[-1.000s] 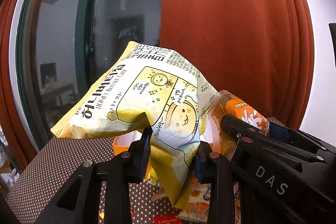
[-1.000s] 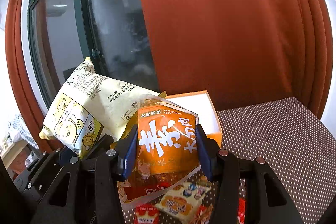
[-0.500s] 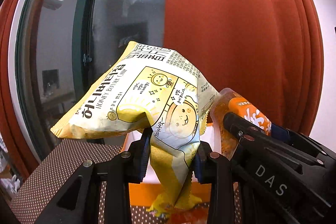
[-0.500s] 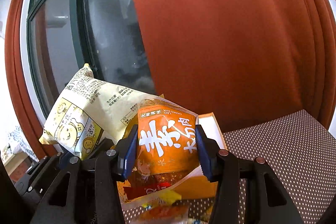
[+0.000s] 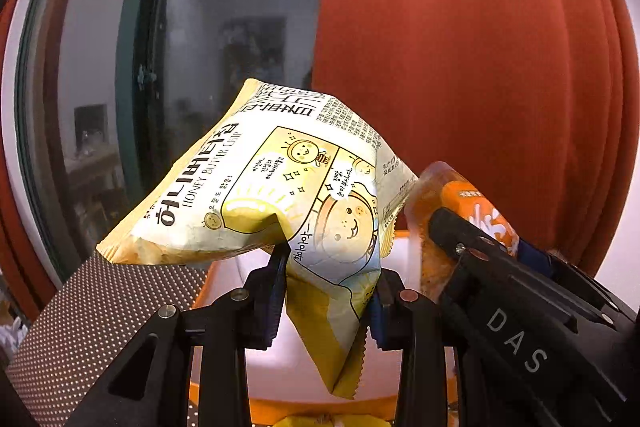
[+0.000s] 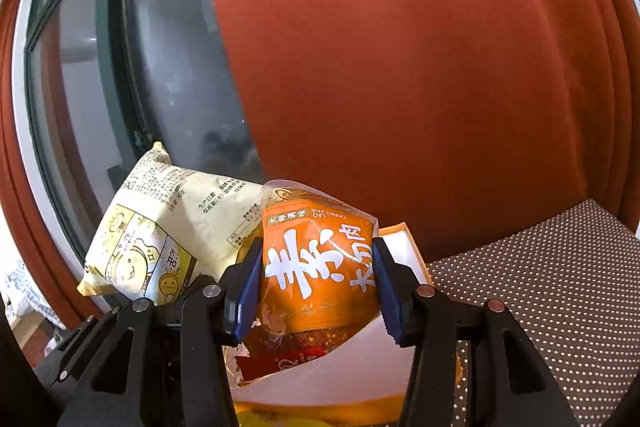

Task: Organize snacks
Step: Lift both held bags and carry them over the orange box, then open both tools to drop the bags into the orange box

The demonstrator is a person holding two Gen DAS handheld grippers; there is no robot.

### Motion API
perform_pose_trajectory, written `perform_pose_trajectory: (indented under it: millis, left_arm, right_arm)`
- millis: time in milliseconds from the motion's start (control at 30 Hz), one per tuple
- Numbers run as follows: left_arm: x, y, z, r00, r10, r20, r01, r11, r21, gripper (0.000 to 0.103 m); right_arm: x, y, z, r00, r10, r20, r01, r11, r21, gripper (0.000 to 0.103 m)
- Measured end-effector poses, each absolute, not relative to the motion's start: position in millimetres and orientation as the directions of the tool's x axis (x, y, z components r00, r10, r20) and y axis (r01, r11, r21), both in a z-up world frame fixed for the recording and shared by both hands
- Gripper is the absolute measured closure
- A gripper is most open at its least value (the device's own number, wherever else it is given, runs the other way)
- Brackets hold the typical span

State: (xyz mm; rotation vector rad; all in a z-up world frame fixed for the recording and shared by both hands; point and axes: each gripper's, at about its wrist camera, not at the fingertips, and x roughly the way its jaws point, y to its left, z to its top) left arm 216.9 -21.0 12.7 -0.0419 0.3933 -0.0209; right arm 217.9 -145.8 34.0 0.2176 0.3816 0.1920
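Note:
My left gripper (image 5: 328, 301) is shut on a yellow honey butter chip bag (image 5: 256, 199) and holds it in the air above an orange box with a white inside (image 5: 280, 375). My right gripper (image 6: 316, 291) is shut on an orange snack packet with white characters (image 6: 320, 267), also above that box (image 6: 360, 375). The two grippers are side by side. The chip bag shows at the left of the right wrist view (image 6: 160, 243). The orange packet shows at the right of the left wrist view (image 5: 472, 211).
A brown tablecloth with white dots (image 6: 560, 287) covers the table (image 5: 88, 315). An orange-red curtain (image 6: 400, 67) and a dark window (image 5: 200, 67) stand behind. Yellow packets lie at the bottom edge (image 6: 280, 419).
Both grippers have moved forward with their packets, from over the loose snacks to above the box. The box now fills the lower part of both views.

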Motion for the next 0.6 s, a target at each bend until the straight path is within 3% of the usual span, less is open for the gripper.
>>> perform_pose_trajectory:
  millis: [600]
  left_arm:
    - [295, -24, -71, 0.738, -0.091, -0.669, 0.006, 0.992, -0.128, 0.064]
  right_arm:
    - [283, -129, -24, 0.817, 0.132, -0.562, -0.043, 0.985, 0.169, 0.049]
